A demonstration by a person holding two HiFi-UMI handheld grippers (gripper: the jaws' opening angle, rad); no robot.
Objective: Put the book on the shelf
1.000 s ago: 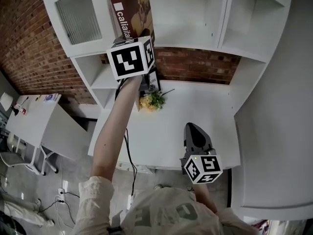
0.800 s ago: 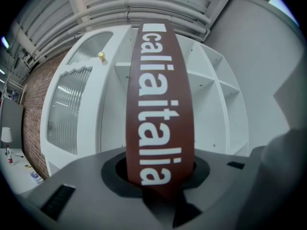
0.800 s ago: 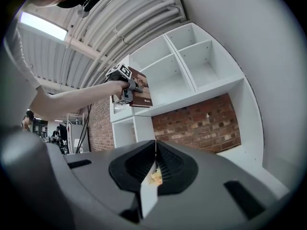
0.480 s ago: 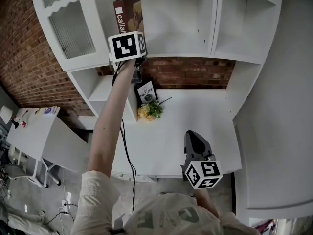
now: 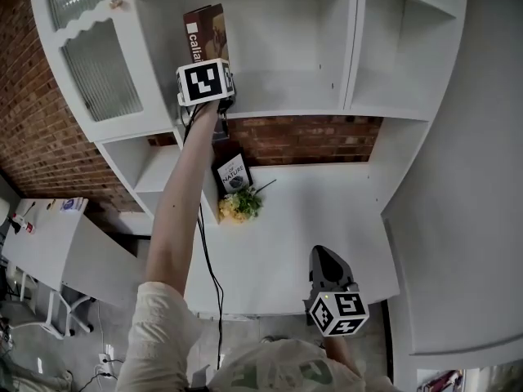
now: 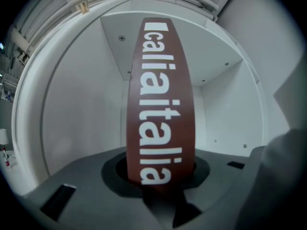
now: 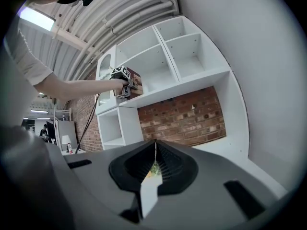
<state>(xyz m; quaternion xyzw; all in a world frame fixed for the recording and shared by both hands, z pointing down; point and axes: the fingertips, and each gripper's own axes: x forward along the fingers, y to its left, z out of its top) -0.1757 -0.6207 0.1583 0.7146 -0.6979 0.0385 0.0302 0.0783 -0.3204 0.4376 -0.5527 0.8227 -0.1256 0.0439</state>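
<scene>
With left gripper (image 6: 160,178) fingers clamped low on the book (image 6: 160,114), upright in the shelf (image 5: 286,96) near its left wall, keep vertical, seat bottom edge, then release; right gripper (image 5: 327,261) closed, empty, above tabletop (image 5: 310,211).

Book (image 5: 206,33) base hidden by left tongs (image 5: 209,62), spine lettering part-covered

Head view looks down, both gripper views face shelf (image 5: 286,103), left close, right far
</scene>
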